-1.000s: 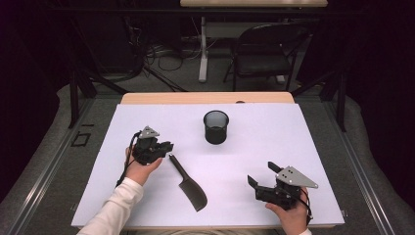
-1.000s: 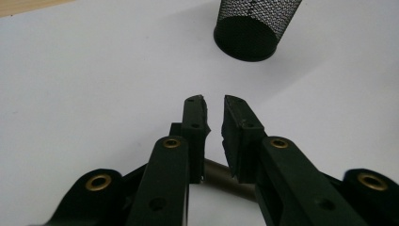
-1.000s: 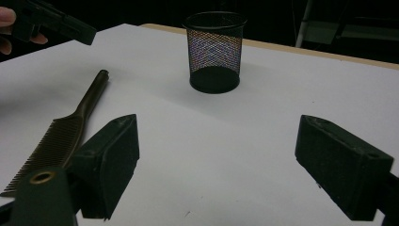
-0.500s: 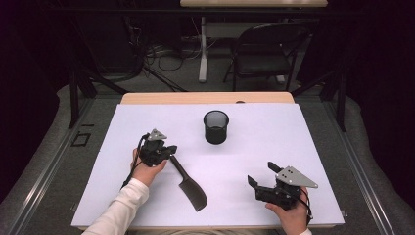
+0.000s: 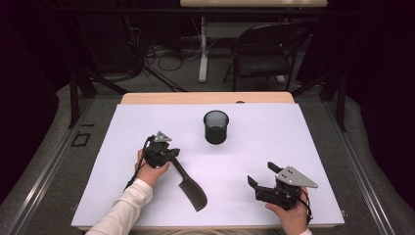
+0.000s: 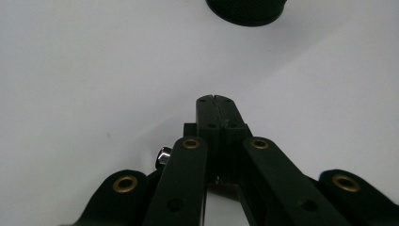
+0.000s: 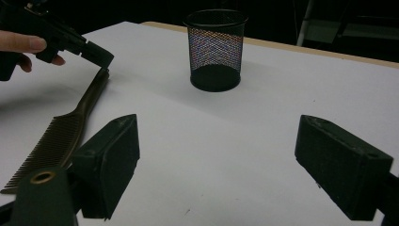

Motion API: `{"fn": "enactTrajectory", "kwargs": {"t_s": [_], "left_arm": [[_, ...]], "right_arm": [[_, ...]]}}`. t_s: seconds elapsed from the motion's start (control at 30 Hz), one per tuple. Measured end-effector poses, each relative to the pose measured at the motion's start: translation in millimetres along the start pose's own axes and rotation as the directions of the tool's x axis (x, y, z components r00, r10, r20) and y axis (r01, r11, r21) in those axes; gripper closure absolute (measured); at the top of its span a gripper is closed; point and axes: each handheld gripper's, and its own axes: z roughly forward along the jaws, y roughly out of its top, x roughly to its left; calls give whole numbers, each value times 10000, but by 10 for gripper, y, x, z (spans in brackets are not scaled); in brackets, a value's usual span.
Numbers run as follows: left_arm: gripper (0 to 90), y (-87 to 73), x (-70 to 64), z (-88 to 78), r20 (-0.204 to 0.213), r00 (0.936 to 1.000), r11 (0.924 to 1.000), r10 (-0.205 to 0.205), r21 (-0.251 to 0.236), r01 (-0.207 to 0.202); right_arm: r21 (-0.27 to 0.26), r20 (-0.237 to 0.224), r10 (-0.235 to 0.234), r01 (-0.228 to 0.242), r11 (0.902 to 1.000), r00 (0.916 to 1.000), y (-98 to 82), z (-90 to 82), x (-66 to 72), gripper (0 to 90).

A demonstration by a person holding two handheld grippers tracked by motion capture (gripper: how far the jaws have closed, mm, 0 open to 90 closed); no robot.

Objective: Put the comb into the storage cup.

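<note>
The left gripper [image 5: 172, 153] had its jaws clamped on the handle tip of the comb [image 5: 188, 184], lying left of centre, likely to lift it toward the mesh cup [image 5: 216, 127] farther off. The right gripper [image 5: 260, 176] waited, jaws apart, empty. White table [image 5: 293, 142]; dark room behind.

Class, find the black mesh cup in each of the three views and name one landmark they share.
High view: the mesh cup stands upright at the table's middle, toward the far edge.
Left gripper view: its base shows at the top edge, right of centre.
Right gripper view: upper centre, beyond the jaws.
Shared landmark: the white table surface.
</note>
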Motion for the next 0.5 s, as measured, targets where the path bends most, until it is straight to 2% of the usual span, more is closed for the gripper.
{"fn": "enactTrajectory", "kwargs": {"t_s": [0.5], "left_arm": [[900, -42, -4, 122, -168, 9998, 9993, 57, 382, -50]], "right_arm": [[8, 7, -16, 16, 10000, 10000, -2, 1, -3, 144]]}}
